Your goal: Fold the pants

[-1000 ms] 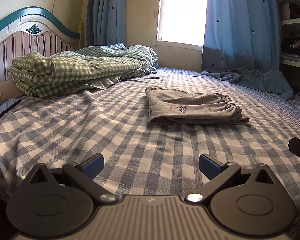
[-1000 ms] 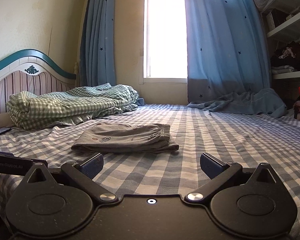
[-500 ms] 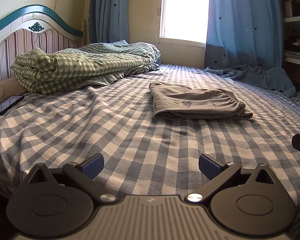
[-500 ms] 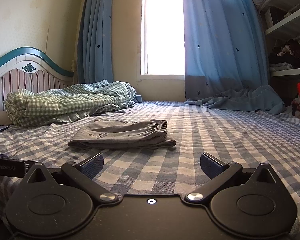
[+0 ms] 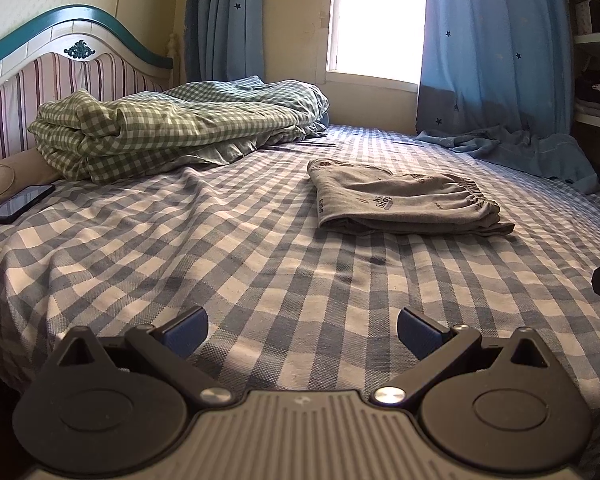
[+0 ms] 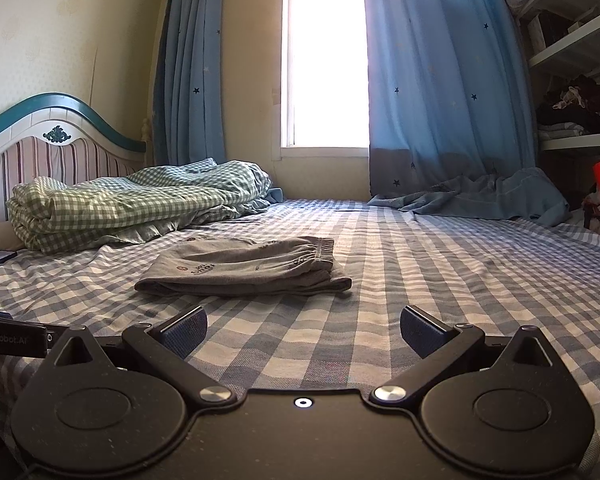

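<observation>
Left gripper: jaws spread, empty, above the bed. Right gripper: jaws spread, empty. Pants: grey, folded, flat on the checked sheet ahead of both, untouched

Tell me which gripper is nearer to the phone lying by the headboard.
Left. The left gripper hovers open at the bed's near edge on the phone's side; the right gripper, also open, sits farther from it, beyond the left one.
</observation>
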A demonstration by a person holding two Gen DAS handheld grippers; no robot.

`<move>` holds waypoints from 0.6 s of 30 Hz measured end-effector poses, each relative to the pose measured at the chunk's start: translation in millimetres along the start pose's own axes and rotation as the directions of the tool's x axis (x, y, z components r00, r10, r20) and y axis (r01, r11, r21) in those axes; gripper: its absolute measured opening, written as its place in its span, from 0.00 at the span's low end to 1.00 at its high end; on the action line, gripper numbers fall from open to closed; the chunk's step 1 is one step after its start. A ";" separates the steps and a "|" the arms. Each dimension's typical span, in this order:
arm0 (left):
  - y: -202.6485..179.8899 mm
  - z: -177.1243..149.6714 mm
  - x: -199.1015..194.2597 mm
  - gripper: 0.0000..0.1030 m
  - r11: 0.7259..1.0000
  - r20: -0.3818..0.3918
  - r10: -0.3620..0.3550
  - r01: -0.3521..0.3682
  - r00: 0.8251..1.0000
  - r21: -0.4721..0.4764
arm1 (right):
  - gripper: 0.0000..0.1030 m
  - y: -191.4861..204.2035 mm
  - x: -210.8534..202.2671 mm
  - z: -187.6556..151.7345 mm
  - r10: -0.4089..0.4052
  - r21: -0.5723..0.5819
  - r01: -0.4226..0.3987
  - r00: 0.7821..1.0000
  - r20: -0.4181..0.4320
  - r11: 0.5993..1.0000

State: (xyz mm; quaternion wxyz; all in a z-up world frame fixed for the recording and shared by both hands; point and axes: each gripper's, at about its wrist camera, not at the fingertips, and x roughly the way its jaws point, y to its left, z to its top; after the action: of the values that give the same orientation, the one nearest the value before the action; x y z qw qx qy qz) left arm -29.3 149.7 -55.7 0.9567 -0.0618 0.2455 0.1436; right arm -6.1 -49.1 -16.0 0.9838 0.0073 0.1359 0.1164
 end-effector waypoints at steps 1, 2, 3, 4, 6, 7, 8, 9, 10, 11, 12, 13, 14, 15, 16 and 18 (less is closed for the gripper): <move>0.3 0.1 0.1 1.00 1.000 0.000 0.001 -0.001 1.000 0.001 | 0.99 0.0 0.1 0.0 0.000 0.000 0.000 1.000 0.000 1.000; 0.5 0.0 0.0 1.00 1.000 0.000 0.001 -0.001 1.000 0.001 | 1.00 0.0 0.1 0.0 0.000 0.000 0.000 1.000 -0.001 1.000; 0.5 0.1 0.0 1.00 1.000 0.000 0.001 -0.001 1.000 0.001 | 1.00 0.0 0.1 0.0 0.000 0.000 0.000 1.000 -0.001 1.000; 0.4 0.1 0.1 1.00 1.000 0.000 0.000 0.000 1.000 0.001 | 1.00 0.0 0.0 0.1 0.000 0.000 0.000 1.000 -0.001 1.000; 0.5 -0.2 0.1 1.00 1.000 -0.002 0.001 -0.001 1.000 0.001 | 1.00 -0.1 0.3 -0.3 0.001 0.000 -0.001 1.000 -0.001 1.000; 0.8 -0.6 0.1 1.00 1.000 -0.003 0.002 -0.002 1.000 0.001 | 1.00 -0.1 0.3 -0.2 0.001 0.000 -0.001 1.000 -0.001 1.000; 1.0 -0.8 0.0 1.00 1.000 -0.004 0.002 -0.002 1.000 0.001 | 1.00 -0.2 0.4 -0.3 0.001 0.000 -0.001 1.000 -0.002 1.000; 1.1 -1.1 -0.1 1.00 1.000 -0.005 0.002 -0.002 1.000 0.001 | 1.00 0.0 0.2 -0.1 0.000 0.000 0.000 1.000 -0.002 1.000; 0.8 -1.5 -0.2 1.00 1.000 -0.005 0.003 -0.003 1.000 0.002 | 1.00 -0.2 0.1 0.0 0.000 0.000 0.000 1.000 -0.001 1.000; 0.9 -1.6 -0.4 1.00 1.000 -0.005 0.004 -0.004 1.000 0.002 | 1.00 -0.3 0.1 0.0 0.000 0.000 0.000 1.000 0.000 1.000; 1.0 -1.6 -0.3 1.00 1.000 -0.005 0.004 -0.004 1.000 0.002 | 1.00 -0.4 0.0 -0.5 0.000 0.000 0.000 1.000 0.001 1.000; 0.9 -1.4 0.0 1.00 1.000 -0.006 0.003 -0.003 1.000 0.002 | 1.00 -0.3 0.0 -0.7 0.000 0.000 0.000 1.000 0.001 1.000; 0.7 -1.4 -0.1 1.00 1.000 -0.005 0.003 -0.003 1.000 0.002 | 1.00 0.0 0.1 -1.1 0.001 0.000 -0.001 1.000 0.000 1.000; 0.9 -1.6 -0.4 1.00 1.000 -0.005 0.003 -0.003 1.000 0.003 | 1.00 0.0 0.1 -1.0 0.001 0.000 -0.001 1.000 0.000 1.000; 0.6 -1.4 -0.1 1.00 1.000 -0.005 0.003 -0.003 1.000 0.002 | 1.00 0.0 0.0 -1.2 0.001 0.000 -0.001 1.000 0.000 1.000; 0.6 -1.2 0.0 1.00 1.000 -0.006 0.003 -0.003 1.000 0.002 | 1.00 0.1 0.2 -0.8 0.000 0.000 0.000 1.000 0.000 1.000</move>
State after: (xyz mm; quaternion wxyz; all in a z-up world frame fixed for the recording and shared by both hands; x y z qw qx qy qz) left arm -30.0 150.0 -56.8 0.9558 -0.0611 0.2485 0.1445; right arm -6.2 -49.0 -16.9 0.9838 0.0074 0.1360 0.1165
